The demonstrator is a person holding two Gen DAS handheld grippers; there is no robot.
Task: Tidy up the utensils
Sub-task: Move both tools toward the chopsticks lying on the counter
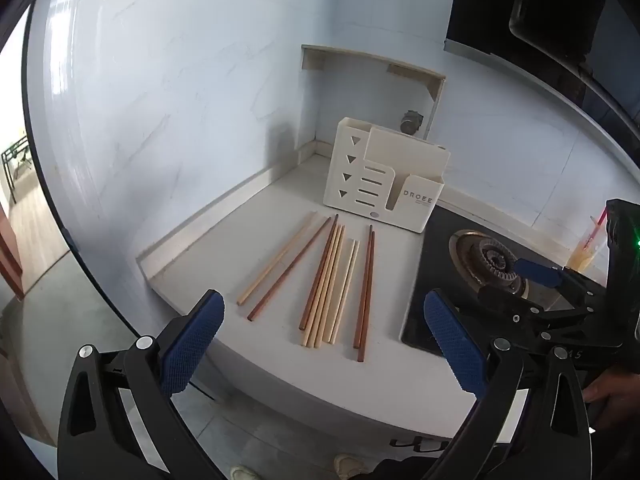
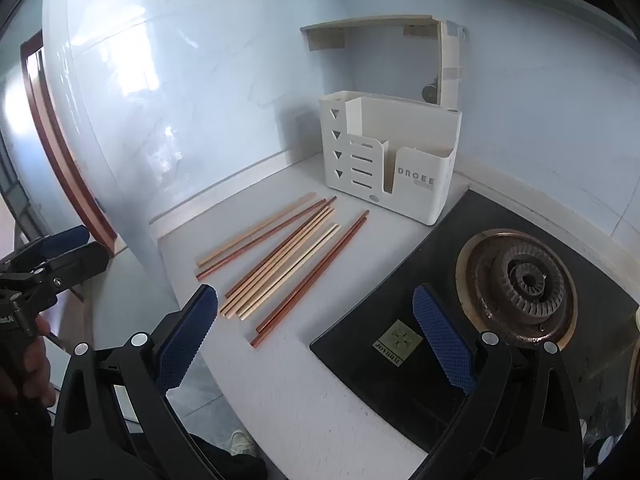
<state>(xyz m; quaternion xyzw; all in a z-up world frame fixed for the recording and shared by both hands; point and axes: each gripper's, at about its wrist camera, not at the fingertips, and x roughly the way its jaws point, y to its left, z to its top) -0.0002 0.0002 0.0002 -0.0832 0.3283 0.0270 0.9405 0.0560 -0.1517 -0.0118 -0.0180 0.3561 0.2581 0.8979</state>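
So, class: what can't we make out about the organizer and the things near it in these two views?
- Cream plastic utensil organizer: compartment floors hidden by its own walls, both views.
- Small round metal fitting: organizer covers it partly; too small to identify.
- Drink cup with red straw: hidden behind right gripper, left view.

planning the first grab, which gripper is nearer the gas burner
Right. The right gripper hangs open over the black stove top with the gas burner just ahead of its right finger. The left gripper hangs open before the chopsticks, the burner off to its right.
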